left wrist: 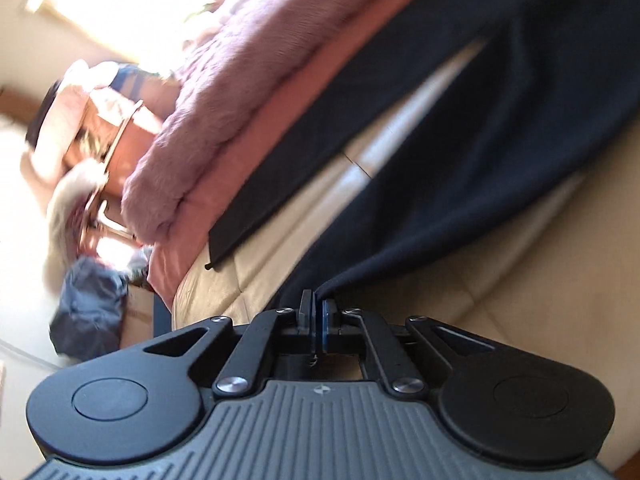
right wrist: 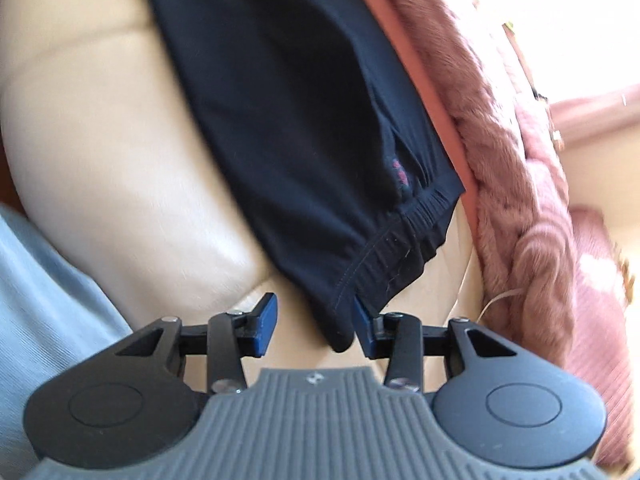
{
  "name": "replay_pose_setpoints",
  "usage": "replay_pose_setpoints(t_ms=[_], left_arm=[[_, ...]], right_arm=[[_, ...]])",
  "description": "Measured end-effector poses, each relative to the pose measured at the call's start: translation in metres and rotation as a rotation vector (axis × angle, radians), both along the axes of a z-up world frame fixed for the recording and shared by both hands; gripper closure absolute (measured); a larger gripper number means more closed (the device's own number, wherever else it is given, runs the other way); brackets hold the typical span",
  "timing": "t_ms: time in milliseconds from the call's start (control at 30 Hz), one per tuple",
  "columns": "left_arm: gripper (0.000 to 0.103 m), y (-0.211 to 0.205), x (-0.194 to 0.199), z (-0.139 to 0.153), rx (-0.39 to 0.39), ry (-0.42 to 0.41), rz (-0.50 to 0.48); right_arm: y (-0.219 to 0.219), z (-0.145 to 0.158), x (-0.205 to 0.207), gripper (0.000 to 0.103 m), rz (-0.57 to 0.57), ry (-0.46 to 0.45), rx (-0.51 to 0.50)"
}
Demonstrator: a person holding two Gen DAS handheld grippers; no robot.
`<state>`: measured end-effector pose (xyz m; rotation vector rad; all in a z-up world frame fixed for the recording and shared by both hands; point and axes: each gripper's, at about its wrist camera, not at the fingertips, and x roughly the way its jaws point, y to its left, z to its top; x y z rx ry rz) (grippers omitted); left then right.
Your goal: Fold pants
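Dark navy pants (left wrist: 500, 100) lie spread over a beige leather sofa (left wrist: 520, 300), both legs running away from the left wrist view with a gap between them. My left gripper (left wrist: 316, 300) is shut on the end of the nearer leg, and the cloth bunches into its pads. In the right wrist view the pants (right wrist: 280, 100) end in an elastic waistband (right wrist: 404, 236). My right gripper (right wrist: 315, 314) stands open around the waistband's lower corner. The right pad lies against the fabric and the left pad is apart from it.
A fluffy pink blanket (left wrist: 224, 92) (right wrist: 516, 184) lies along the sofa beside the pants. A dark blue garment (left wrist: 88, 316) sits on the floor past the sofa end, near wooden furniture (left wrist: 116, 128). Light blue cloth (right wrist: 48, 300) fills the lower left of the right wrist view.
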<state>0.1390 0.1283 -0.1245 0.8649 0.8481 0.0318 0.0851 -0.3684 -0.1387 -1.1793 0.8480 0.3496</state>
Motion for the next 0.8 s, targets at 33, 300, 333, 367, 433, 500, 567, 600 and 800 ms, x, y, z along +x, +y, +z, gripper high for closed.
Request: replay_pose_setpoints(t_ms=[33, 300, 333, 367, 433, 500, 567, 600, 800], left_arm=[[0.101, 0.000, 0.002, 0.004, -0.011, -0.008, 0.012], [0.101, -0.001, 0.005, 0.018, -0.095, -0.047, 0.121], [0.101, 0.000, 0.005, 0.019, -0.105, -0.052, 0.132], [0.101, 0.000, 0.005, 0.022, -0.117, -0.059, 0.145], [0.101, 0.001, 0.001, 0.028, -0.146, -0.080, 0.167], [0.101, 0.001, -0.003, 0.033, -0.164, -0.103, 0.181], [0.101, 0.001, -0.009, 0.039, -0.186, -0.123, 0.187], [0.101, 0.001, -0.010, 0.042, -0.194, -0.135, 0.188], [0.101, -0.006, -0.037, 0.069, -0.235, -0.193, 0.158]], right_arm=[[0.001, -0.004, 0.001, 0.066, 0.026, -0.001, -0.029], [0.003, -0.030, 0.007, 0.103, 0.190, 0.010, -0.200], [0.004, -0.030, 0.007, 0.103, 0.182, 0.008, -0.198], [0.003, -0.029, 0.007, 0.103, 0.173, -0.005, -0.186], [0.003, -0.023, 0.007, 0.103, 0.130, -0.037, -0.149], [-0.001, -0.012, 0.006, 0.103, 0.078, -0.066, -0.103], [-0.005, -0.005, 0.002, 0.103, 0.042, -0.092, -0.078], [-0.006, -0.002, -0.001, 0.103, 0.030, -0.100, -0.076], [-0.016, 0.014, -0.027, 0.103, -0.002, -0.108, -0.080]])
